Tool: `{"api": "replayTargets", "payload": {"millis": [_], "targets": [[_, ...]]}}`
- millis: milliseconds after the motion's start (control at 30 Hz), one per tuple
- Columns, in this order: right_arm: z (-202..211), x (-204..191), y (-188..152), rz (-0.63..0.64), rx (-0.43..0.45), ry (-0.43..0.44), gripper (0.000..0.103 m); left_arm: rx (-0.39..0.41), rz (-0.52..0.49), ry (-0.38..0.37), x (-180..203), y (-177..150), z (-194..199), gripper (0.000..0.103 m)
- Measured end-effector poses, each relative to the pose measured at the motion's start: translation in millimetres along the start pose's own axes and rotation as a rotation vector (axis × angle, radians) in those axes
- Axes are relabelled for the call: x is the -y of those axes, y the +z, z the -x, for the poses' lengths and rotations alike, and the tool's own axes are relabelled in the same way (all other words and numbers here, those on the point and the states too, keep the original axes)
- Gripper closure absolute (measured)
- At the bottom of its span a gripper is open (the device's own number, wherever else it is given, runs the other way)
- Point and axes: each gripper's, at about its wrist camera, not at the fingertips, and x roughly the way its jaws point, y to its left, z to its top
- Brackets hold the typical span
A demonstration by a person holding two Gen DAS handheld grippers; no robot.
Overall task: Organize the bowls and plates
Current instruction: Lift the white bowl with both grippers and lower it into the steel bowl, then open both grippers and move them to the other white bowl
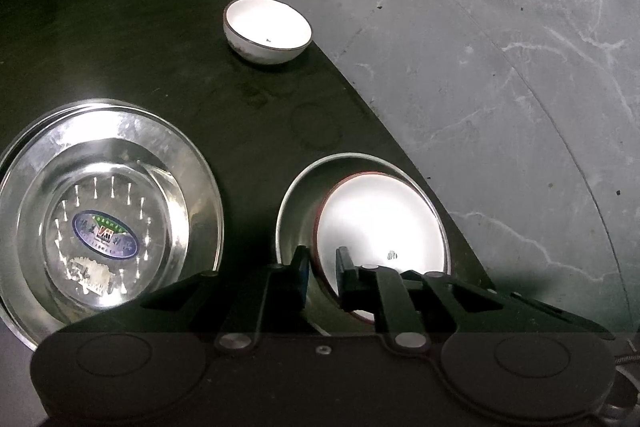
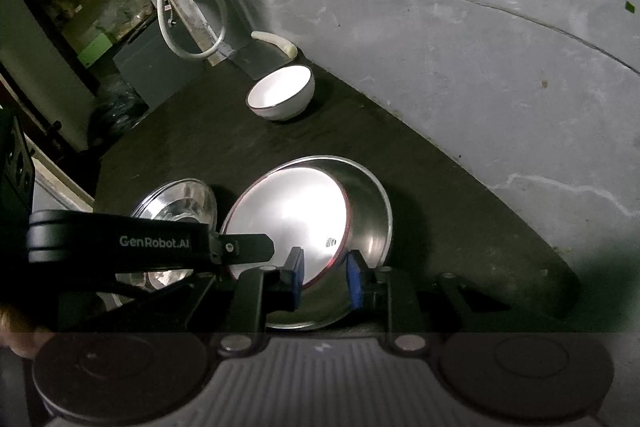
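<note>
Left wrist view: the left gripper is pinching the near rim of the red-rimmed white plate, which is lying tilted inside a steel dish on the dark desk. The plate is probably stiff, glazed and breakable, so the rim is the sensible hold.

Right wrist view: the right gripper is hanging half open over the same plate's near edge, gripping nothing as far as I can tell.

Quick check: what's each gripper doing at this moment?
Left gripper: jaws closed on the near rim of the white plate.
Right gripper: jaws straddling the same plate's edge; whether they grip it cannot be told.
</note>
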Motion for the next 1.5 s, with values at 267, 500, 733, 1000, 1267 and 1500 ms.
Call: {"api": "replayTargets", "payload": {"millis": [267,500,733,1000,1267,1500], "targets": [[0,1,0,-0.001,0.005,0.003,0.073,0.003,0.000,-0.003,-1,-3,2,0.084],[1,0,-2,-0.001,0.008,-0.004,0.073,0.003,-0.015,-0.013,1,-3,1,0.072],[1,-2,-2,0.001,0.011,-0.019,0.073,0.004,-0.034,-0.042,9,-1,4,0.048],[3,-5,-2,0.028,0.033,-0.033,0.068,0.041,-0.032,-0.064,8,2,14,0.031],[12,-11,0,0.067,0.079,-0.052,0.028,0.142,0.016,-0.070,-2,3,32,0.008],[14,-2,5,0.023,0.128,-0.049,0.000,0.223,0.077,0.006,-17,14,41,0.001]]}}
